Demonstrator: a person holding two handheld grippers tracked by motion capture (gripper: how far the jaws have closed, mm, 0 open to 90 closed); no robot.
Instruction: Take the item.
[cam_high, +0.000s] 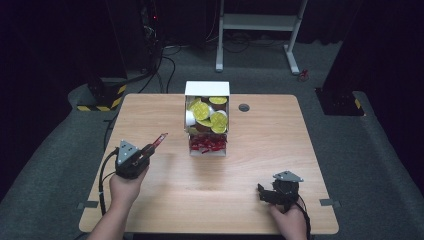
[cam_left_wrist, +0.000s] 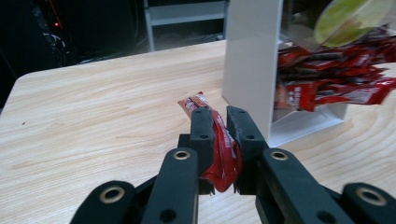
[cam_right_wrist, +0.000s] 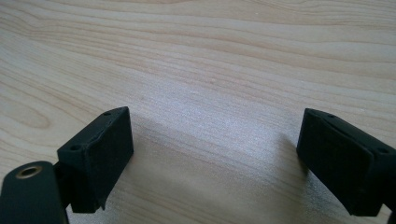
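One red sachet (cam_left_wrist: 219, 144) pulled, clamped in left gripper (cam_left_wrist: 220, 122).
Held left of white dispenser box (cam_high: 207, 89), not yet set down; right gripper (cam_right_wrist: 215, 149) agape, idle.

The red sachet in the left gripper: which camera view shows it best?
The left gripper view: the red sachet is close and sharp, pinched between the left gripper jaws. In the high view it is a thin red strip sticking out of the gripper. The right gripper view looks at bare table.

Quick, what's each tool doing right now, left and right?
Left tool: closed on a red sachet.
Right tool: open, holding nothing, over the table.
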